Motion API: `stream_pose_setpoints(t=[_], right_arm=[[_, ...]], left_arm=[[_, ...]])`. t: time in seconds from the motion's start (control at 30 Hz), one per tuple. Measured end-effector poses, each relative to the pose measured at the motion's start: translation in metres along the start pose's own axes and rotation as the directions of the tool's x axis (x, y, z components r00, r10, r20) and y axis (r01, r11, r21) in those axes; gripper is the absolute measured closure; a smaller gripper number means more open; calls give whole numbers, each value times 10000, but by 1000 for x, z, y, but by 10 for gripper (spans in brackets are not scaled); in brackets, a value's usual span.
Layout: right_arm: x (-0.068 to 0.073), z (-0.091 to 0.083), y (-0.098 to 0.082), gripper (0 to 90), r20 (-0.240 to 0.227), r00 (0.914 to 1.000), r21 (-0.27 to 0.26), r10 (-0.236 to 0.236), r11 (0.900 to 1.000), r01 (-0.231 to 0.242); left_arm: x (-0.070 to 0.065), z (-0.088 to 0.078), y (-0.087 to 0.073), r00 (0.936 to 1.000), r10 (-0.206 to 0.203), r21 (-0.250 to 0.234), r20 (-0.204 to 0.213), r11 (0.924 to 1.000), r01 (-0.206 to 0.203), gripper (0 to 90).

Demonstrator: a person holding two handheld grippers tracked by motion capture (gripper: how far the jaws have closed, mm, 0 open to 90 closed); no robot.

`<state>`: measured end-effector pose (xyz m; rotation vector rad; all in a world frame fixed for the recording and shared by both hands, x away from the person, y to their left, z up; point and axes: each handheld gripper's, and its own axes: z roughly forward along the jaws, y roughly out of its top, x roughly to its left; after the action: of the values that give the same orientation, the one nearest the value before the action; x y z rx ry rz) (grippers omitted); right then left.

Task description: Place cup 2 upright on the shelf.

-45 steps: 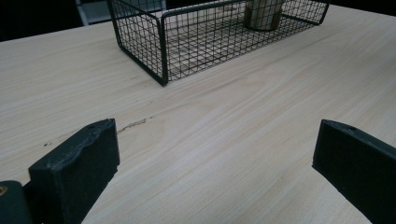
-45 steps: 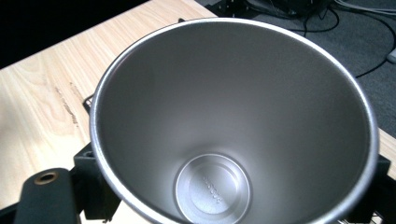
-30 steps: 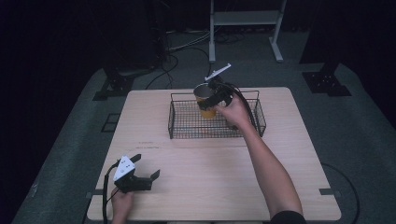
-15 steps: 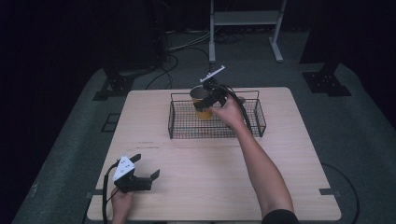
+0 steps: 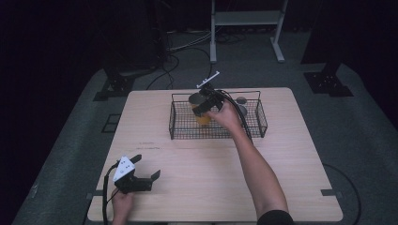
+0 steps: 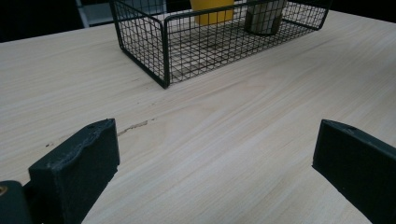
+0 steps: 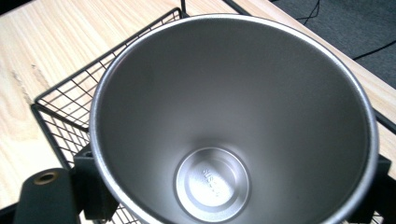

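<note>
Yellow cup, steel inside, is clamped between the jaws of the right gripper and has come down and leftward over the last second, now sitting low within the wire basket, at its left half. A second cup waits by the far wall. Looks like a placement in progress, release likely next. Left gripper rests on the table near the front corner, jaws wide apart, grasping nothing.

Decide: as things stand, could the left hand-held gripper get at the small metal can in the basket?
Probably yes: the left hand-held gripper is open with bare table ahead, and the can is uncovered, though the basket wall means coming in from above.
</note>
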<state>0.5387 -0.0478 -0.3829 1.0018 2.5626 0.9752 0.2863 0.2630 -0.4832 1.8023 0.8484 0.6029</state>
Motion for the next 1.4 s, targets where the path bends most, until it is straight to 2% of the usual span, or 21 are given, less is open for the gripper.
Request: stream_pose_setpoints(t=[0.33, 0.57, 0.73, 0.9, 1.07, 1.17, 1.27, 1.4], right_arm=[[3, 19, -4, 142, 1, 10000, 638, -64, 9979, 64], [4, 27, -5, 141, 20, 10000, 865, -97, 9962, 95], [1, 29, -6, 141, -54, 10000, 797, 19, 9968, -15], [2, 31, -7, 140, 52, 10000, 977, -42, 9952, 37], [1, 31, -12, 140, 11, 10000, 752, 5, 9972, -6], [1, 30, -14, 139, -19, 10000, 815, 21, 9967, -19], [3, 31, -15, 139, 135, 9998, 1008, -169, 9948, 155], [7, 31, -14, 139, 120, 9996, 1035, -267, 9943, 254]], left_arm=[[0, 0, 0, 10000, 10, 19, -2, 10000, -10, 0], [0, 0, 0, 10000, 8, 7, -1, 10000, -8, 0], [0, 0, 0, 10000, 16, 4, -1, 10000, -16, 0], [0, 0, 0, 10000, 7, 3, 7, 10000, -7, 0], [0, 0, 0, 10000, 1, 8, 6, 10000, -1, 0], [0, 0, 0, 10000, 37, 16, 12, 10000, -37, 0], [0, 0, 0, 10000, 24, 18, 3, 10000, -24, 0], [0, 0, 0, 10000, 31, 24, 0, 10000, -31, 0]])
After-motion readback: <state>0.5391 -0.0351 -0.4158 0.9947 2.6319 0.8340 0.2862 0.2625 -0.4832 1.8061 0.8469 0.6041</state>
